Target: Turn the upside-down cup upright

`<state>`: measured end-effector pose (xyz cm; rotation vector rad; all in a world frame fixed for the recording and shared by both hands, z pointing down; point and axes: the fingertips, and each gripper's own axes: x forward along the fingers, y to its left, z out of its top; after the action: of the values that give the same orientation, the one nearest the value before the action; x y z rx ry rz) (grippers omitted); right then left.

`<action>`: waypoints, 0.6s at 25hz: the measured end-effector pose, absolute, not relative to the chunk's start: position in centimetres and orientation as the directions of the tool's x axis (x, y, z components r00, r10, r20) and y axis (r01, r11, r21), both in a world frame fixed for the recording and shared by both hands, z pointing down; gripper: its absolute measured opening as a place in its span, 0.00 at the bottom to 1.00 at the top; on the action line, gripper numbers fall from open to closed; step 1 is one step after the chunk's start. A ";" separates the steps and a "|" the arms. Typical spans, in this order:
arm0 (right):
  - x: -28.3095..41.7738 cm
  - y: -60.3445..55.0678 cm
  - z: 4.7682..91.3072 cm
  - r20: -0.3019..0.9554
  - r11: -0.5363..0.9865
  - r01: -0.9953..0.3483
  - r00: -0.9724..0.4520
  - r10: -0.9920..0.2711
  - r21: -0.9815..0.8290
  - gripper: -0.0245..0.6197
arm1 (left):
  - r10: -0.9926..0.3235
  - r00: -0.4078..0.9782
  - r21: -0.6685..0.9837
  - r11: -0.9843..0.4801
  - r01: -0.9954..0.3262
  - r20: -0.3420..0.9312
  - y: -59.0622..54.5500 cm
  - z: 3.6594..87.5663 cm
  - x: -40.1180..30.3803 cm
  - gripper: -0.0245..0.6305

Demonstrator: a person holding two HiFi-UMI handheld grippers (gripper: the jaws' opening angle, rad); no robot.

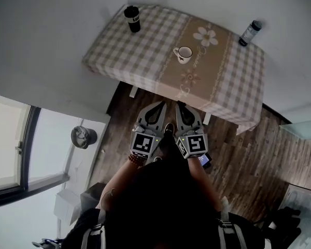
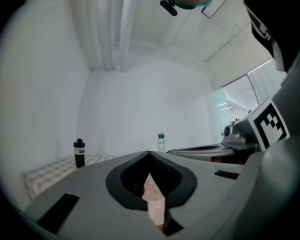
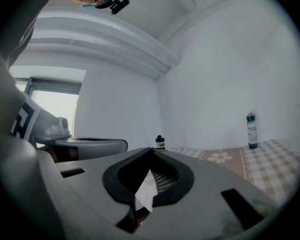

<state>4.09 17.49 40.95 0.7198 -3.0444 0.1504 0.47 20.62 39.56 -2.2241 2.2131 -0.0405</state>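
The rectangular surface under a beige-and-white checked cloth with a flowered centre strip (image 1: pixel 145 45) fills the far part of the scene. I stand at its near edge on the dark wooden plank floor (image 1: pixel 238 154), not yet within reach of anything.

My left gripper (image 1: pixel 156 109) and right gripper (image 1: pixel 182 108) are side by side in front of me, pointing level at the surface. Both pairs of fingers are clenched on nothing, which I take as a carrying posture for the approach.

A black cylindrical bottle (image 1: pixel 132 18) stands at the far left corner and a clear bottle with a dark cap (image 1: pixel 250 32) at the far right, both well apart from the work.

The small white handled cup (image 1: pixel 183 54) sits on the centre strip. I cannot tell whether its mouth or its base faces up.
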 end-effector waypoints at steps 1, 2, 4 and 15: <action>3.5 15.8 41.0 0.027 0.885 -0.454 -0.891 -0.454 -0.100 0.05 | -1.000 0.014 -0.029 -0.015 -0.999 0.022 19.1 39.8 0.1 0.05; 2.9 14.0 41.0 0.021 0.881 -0.461 -0.887 -0.462 -0.107 0.05 | -0.999 0.023 -0.033 -0.024 -0.999 0.027 17.5 40.0 -0.2 0.05; 2.0 10.6 40.6 0.008 0.874 -0.471 -0.881 -0.473 -0.117 0.05 | -0.998 0.033 -0.029 -0.034 -0.999 0.045 14.4 40.8 -1.0 0.05; -0.3 -2.0 43.7 0.064 0.837 -0.513 -0.857 -0.511 -0.193 0.05 | -0.988 0.000 -0.008 -0.002 -1.000 0.156 1.9 46.2 -5.7 0.05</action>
<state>-0.27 -2.02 43.68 0.8362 -3.0008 0.3191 -5.75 1.95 46.16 -2.2929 2.2907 -0.1898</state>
